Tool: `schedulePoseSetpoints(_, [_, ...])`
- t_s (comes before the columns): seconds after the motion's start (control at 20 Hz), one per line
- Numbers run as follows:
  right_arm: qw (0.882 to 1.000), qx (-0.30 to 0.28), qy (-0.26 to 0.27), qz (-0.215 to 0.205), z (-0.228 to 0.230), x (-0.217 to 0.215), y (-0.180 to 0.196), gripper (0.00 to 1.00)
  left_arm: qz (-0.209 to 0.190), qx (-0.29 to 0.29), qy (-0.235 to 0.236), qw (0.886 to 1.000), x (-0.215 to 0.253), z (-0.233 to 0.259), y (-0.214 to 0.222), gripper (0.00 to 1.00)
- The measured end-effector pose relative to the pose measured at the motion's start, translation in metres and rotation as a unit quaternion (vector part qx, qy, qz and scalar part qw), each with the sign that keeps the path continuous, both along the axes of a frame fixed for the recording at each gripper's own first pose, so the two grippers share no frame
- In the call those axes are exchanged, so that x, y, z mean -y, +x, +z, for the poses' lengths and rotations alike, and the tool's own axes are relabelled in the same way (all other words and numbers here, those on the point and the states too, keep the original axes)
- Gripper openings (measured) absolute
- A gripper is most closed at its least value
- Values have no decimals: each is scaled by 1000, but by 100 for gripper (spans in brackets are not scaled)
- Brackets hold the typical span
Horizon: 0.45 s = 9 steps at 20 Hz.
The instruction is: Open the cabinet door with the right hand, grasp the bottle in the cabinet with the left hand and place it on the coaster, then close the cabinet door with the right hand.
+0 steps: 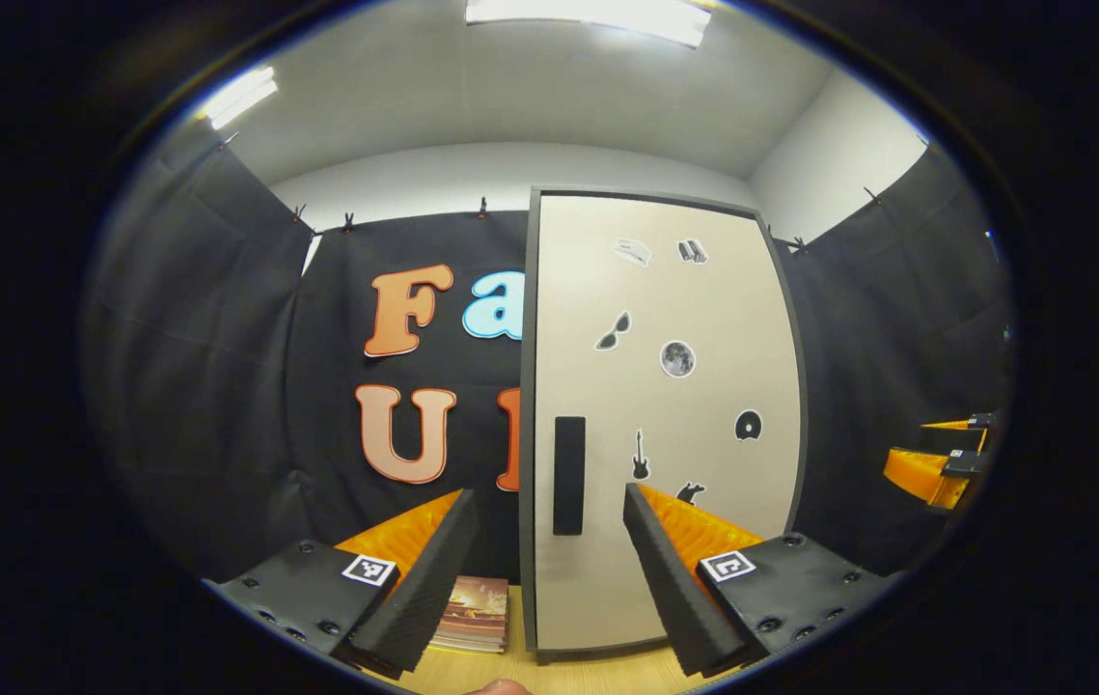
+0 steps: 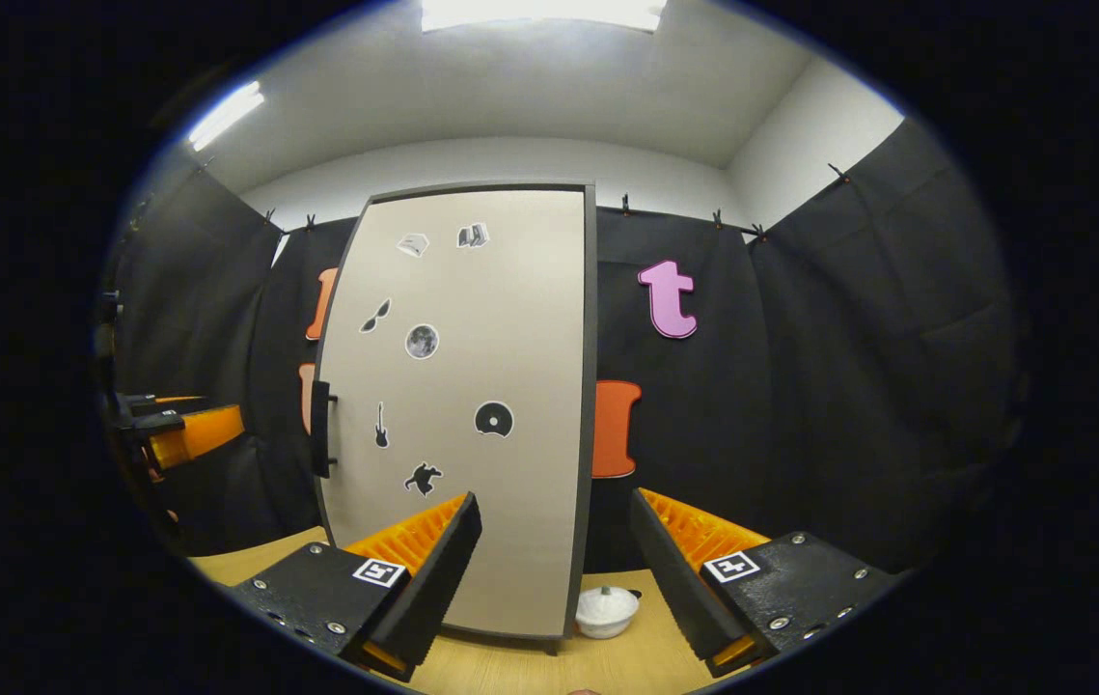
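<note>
Cabinet door (image 2: 472,405) stands closed on the worktop (image 2: 607,666), so the bottle sits behind it, unseen. Door looks like a stiff, light panel; I judge the dark vertical handle (image 1: 569,475) near its edge the place to grip. Right gripper (image 2: 554,565) and left gripper (image 1: 549,565) both hover, jaws spread, holding nothing.

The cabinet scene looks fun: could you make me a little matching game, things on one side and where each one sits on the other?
Things:
1. handle
2. booklet
3. white lidded pot
4. moon sticker

Places:
A. on the table, left of the cabinet
B. upper middle of the door
C. on the table by the cabinet's right bottom corner
D. near the door's left edge, upright

Pairs: 1-D, 2-A, 3-C, 4-B
</note>
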State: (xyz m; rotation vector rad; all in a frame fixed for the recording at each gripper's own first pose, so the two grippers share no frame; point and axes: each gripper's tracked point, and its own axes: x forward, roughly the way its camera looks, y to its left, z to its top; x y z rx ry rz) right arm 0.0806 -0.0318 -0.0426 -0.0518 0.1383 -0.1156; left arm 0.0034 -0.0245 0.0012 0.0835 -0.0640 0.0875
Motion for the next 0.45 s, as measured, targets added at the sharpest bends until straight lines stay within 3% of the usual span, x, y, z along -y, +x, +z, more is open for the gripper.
schedulePoseSetpoints(0.45, [1000, 9, 3, 5, 6, -6, 3, 96, -5, 7, 10, 1000, -4, 9, 1, 100])
